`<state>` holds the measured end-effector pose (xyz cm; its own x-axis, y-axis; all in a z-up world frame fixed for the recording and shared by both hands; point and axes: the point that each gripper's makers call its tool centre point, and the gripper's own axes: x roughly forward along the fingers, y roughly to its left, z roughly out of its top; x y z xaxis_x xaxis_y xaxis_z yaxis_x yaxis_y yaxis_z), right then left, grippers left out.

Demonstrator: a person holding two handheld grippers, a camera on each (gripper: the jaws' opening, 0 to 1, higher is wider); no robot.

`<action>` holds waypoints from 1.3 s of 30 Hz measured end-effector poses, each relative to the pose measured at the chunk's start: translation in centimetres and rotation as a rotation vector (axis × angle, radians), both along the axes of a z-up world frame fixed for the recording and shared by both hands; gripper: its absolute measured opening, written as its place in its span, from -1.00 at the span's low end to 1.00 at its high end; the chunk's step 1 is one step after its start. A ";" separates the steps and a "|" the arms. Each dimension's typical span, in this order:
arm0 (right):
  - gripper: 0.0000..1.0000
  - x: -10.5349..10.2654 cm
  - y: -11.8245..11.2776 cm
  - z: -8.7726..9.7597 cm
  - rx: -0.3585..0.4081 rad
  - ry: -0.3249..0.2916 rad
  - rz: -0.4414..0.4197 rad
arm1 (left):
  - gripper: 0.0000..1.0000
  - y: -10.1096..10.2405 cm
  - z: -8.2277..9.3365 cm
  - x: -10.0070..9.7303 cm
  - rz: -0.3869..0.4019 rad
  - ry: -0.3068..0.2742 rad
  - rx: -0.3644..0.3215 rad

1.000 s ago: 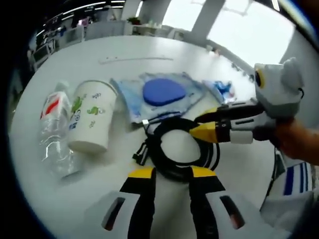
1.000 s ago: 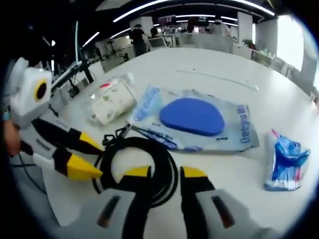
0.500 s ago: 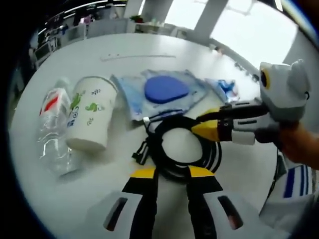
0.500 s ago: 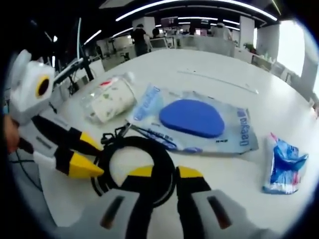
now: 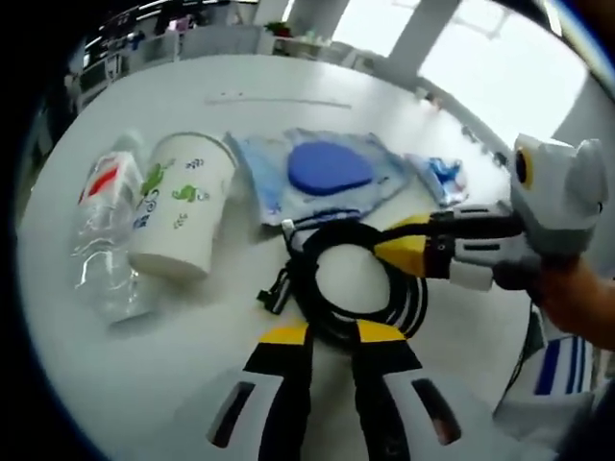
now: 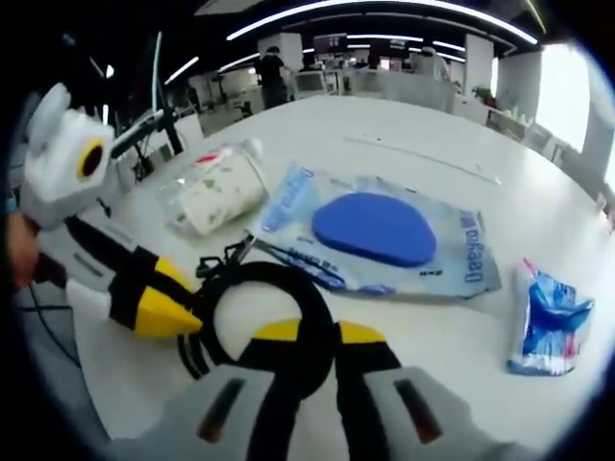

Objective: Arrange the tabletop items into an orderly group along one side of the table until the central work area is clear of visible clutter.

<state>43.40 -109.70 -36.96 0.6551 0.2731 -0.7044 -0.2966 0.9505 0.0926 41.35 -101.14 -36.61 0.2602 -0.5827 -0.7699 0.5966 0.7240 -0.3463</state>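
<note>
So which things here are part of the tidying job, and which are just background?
Job items: coiled black cable, paper cup, plastic bottle, clear bag with blue pad, blue wrapper.

Lying about: thin strip far across the table; office furniture behind.

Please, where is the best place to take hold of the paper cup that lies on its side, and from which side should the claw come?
Probably grip the paper cup across its middle, coming from above with one jaw on each curved flank. It lies on its side beside the plastic bottle, so its round wall faces upward. The bottle-side jaw has little room, because the bottle lies close.
</note>
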 end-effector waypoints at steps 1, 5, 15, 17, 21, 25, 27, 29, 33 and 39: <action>-0.81 0.0 0.0 0.0 -0.001 0.001 0.001 | -0.84 0.0 0.0 0.0 0.002 0.002 -0.001; -0.82 -0.1 -0.1 0.0 -0.001 -0.003 0.003 | -0.90 0.0 0.0 0.0 0.017 0.014 -0.005; -0.87 -0.1 -0.1 0.1 0.013 -0.004 -0.013 | -0.98 0.1 0.1 0.0 0.065 0.049 -0.021; -0.88 -0.1 -0.1 0.1 0.010 -0.005 -0.013 | -0.99 0.1 0.1 0.0 0.066 0.047 -0.021; -0.90 0.0 -0.2 0.2 0.012 -0.001 -0.026 | -0.99 0.1 0.1 0.0 0.071 0.048 -0.025; -0.91 -0.1 -0.3 0.3 0.019 0.003 -0.030 | -1.00 0.2 0.3 0.0 0.082 0.053 -0.034; -0.91 -0.2 -0.3 0.6 0.020 -0.002 -0.032 | -1.00 0.2 0.4 0.0 0.085 0.053 -0.038; -0.92 -0.2 -0.4 0.9 0.025 -0.007 -0.039 | -1.00 0.2 0.8 0.1 0.082 0.042 -0.042; -0.92 -0.3 -0.6 1.7 0.025 -0.023 -0.046 | -1.00 0.1 1.5 0.3 0.079 0.030 -0.053; -0.92 -0.3 -1.2 3.7 0.035 -0.063 -0.067 | -1.00 -0.5 3.0 0.5 0.062 -0.002 -0.068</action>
<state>43.13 -110.87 -33.30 0.7154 0.2511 -0.6521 -0.2388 0.9649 0.1096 41.81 -101.62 -33.57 0.2988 -0.6168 -0.7282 0.5523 0.7341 -0.3951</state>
